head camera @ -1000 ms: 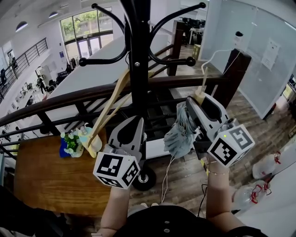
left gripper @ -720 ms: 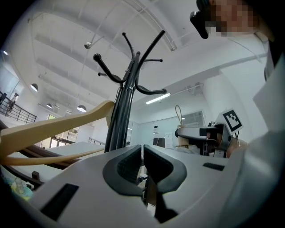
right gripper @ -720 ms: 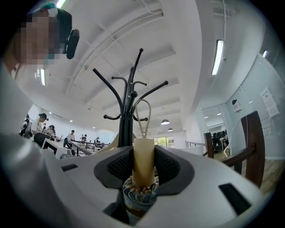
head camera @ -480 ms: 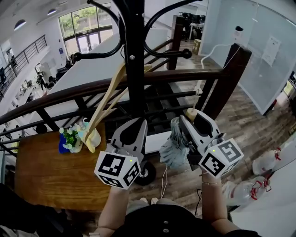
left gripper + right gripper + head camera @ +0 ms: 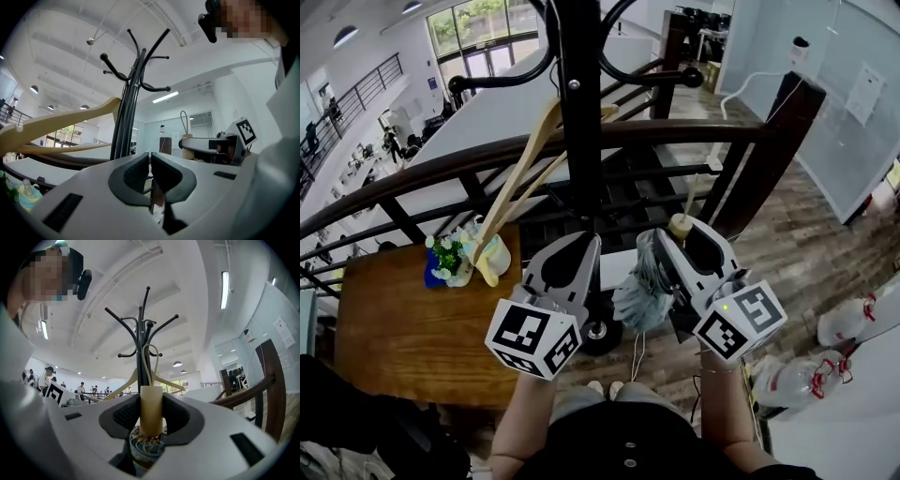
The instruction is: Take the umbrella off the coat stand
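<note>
A black coat stand [image 5: 581, 112] rises through the middle of the head view, its curved hooks spreading near the top edge. Behind it a dark wooden railing [image 5: 441, 173] runs across, ending at a thick post on the right. Below the railing on the left sits a brown wooden counter [image 5: 394, 337].

The left tongs [image 5: 578, 246] are held just in front of the stand's pole. In the left gripper view their two dark pads are closed together with nothing between them [image 5: 150, 161].

The right tongs [image 5: 675, 234] are just to the right of the pole, apart from it. They are clamped on the tan handle of the umbrella [image 5: 639, 291]. Its folded grey-blue fabric hangs out beside the tongs, toward the left tongs and clear of the stand's hooks. In the right gripper view the handle [image 5: 151, 411] stands upright between the pads, and a pale cord loop [image 5: 149, 357] rises from its end.

Two pale wooden hangers [image 5: 520, 202] slant down from the stand toward the counter. A small bunch of flowers [image 5: 445, 258] stands at the counter's back edge, next to a light bottle [image 5: 492, 255].
</note>
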`<state>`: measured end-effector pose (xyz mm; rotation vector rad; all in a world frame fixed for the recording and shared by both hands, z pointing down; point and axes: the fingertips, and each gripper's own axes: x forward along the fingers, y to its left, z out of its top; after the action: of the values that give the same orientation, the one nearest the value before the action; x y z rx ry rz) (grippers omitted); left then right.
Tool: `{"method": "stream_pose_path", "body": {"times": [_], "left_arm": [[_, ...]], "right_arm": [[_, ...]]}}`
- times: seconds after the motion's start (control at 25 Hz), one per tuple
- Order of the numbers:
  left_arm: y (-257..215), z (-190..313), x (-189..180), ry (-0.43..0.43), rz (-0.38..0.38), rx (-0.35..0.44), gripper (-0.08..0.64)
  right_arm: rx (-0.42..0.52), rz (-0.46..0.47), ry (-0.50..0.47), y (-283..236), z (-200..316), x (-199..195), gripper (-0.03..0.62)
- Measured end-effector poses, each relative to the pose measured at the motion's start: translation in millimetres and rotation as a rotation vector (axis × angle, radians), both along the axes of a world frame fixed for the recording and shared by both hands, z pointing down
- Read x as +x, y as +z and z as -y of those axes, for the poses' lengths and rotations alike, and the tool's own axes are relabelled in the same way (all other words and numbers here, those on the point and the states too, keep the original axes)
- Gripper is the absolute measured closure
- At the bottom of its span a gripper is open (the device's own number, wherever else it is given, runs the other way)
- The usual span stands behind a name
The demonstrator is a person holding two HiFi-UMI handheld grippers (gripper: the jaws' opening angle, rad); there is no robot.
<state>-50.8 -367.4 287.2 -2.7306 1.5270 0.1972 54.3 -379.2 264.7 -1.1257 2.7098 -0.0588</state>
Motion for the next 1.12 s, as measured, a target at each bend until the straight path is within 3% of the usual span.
{"method": "stream_pose_path", "body": {"times": [0.6,1.12], "left_arm": [[14,-2,-13,-0.027,0.029,-0.037,0.534],[14,3,-9,-0.018,0.034,-0.045,0.534]], "right_arm": [[-0.028,-0.037,-0.088,22,-4,-31,0.443],[-0.016,-0.058,-0.082,20,1,-29,0.443]]}}
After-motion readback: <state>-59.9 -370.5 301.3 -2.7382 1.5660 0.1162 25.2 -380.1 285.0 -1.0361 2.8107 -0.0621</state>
